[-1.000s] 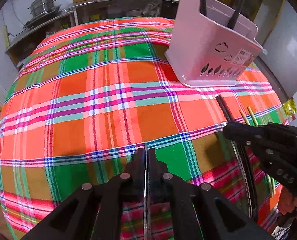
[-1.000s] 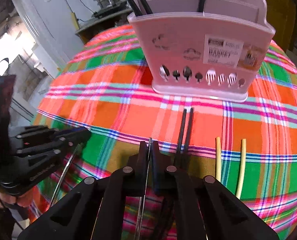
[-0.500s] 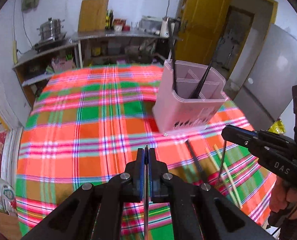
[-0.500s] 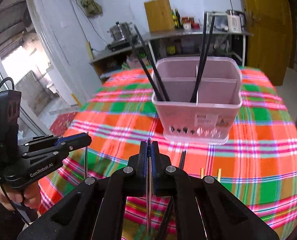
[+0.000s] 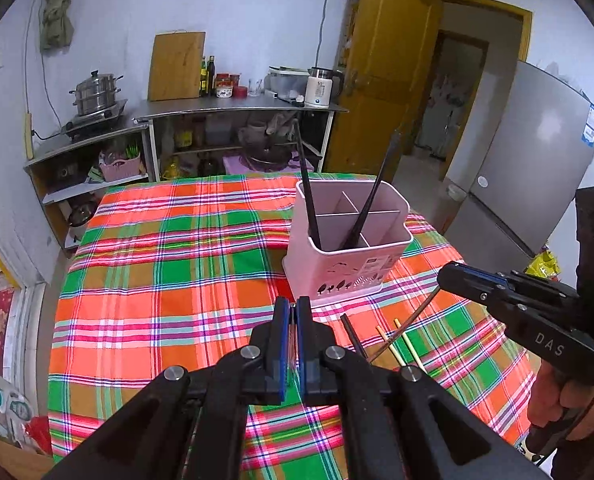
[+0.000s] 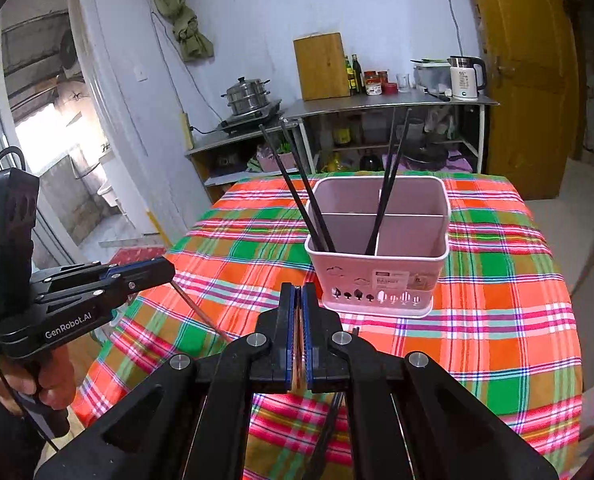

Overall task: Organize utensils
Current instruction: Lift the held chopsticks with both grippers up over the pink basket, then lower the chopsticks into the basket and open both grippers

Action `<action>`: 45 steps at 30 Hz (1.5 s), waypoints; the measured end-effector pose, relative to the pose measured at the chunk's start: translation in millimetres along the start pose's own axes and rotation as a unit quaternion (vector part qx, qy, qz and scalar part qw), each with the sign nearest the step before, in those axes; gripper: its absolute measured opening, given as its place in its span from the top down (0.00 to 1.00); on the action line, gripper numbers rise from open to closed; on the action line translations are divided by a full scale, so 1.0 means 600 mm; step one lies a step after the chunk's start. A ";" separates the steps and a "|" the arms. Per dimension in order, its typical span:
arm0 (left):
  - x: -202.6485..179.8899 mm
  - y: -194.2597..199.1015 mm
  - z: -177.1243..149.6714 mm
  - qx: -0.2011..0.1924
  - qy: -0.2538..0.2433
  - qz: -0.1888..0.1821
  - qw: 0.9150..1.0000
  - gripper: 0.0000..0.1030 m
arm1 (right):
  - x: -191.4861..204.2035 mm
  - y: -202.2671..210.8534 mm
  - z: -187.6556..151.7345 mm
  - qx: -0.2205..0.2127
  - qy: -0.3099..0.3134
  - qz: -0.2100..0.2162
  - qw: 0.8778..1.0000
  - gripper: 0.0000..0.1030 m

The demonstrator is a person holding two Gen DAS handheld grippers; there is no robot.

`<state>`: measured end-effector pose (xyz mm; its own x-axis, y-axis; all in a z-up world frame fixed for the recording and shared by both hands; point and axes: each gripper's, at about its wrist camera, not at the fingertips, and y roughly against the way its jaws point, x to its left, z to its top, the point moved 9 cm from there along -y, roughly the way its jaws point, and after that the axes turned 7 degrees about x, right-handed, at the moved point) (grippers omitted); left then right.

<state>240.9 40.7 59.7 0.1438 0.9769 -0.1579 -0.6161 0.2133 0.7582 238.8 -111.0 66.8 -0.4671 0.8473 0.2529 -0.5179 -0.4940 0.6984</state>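
Left wrist view, left to right: the left gripper (image 5: 293,308) has its jaws pressed together on a thin dark stick (image 6: 201,308), probably a chopstick, hanging below its tips. Beyond it, the pink utensil holder (image 5: 349,268) stands upright on the plaid tablecloth (image 5: 157,280) with black chopsticks (image 5: 309,196) leaning inside. Just in front of it, loose chopsticks (image 5: 405,340) lie on the cloth. At far right, the right gripper (image 5: 443,276) is likewise clamped on a thin stick (image 5: 409,324).
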 end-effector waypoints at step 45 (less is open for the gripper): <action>-0.061 -0.007 0.264 -0.061 0.018 -0.058 0.996 0.97 | -0.073 0.063 0.213 -0.111 -0.009 -0.035 0.993 0.97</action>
<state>361.0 2.2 162.3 0.1940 0.9448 -0.2640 -0.6863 0.3230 0.6516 331.2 -141.8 168.0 -0.4120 0.8836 0.2226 -0.6952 -0.4628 0.5500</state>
